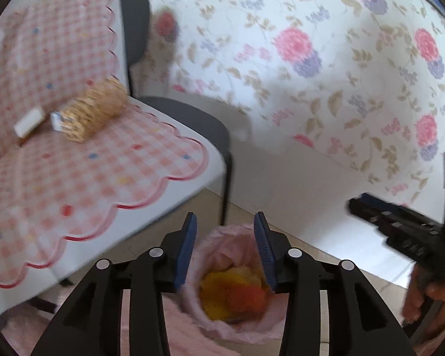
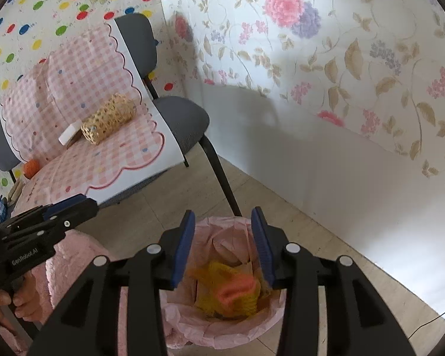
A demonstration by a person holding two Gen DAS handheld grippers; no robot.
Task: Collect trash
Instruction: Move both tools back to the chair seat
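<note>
A bin lined with a pink bag stands on the floor by the chair leg. Crumpled yellow and orange trash lies inside it. My left gripper hovers over the bin's mouth, jaws open, nothing between the blue pads. My right gripper hangs over the same bin, also open with nothing in it. Each gripper shows in the other's view: the right gripper at the right edge, the left gripper at the left, each held by a hand.
A grey chair draped in pink checked cloth carries a gold woven cylinder, a white block and an orange ball. Floral walls meet in a corner behind. A fluffy pink fabric lies left of the bin.
</note>
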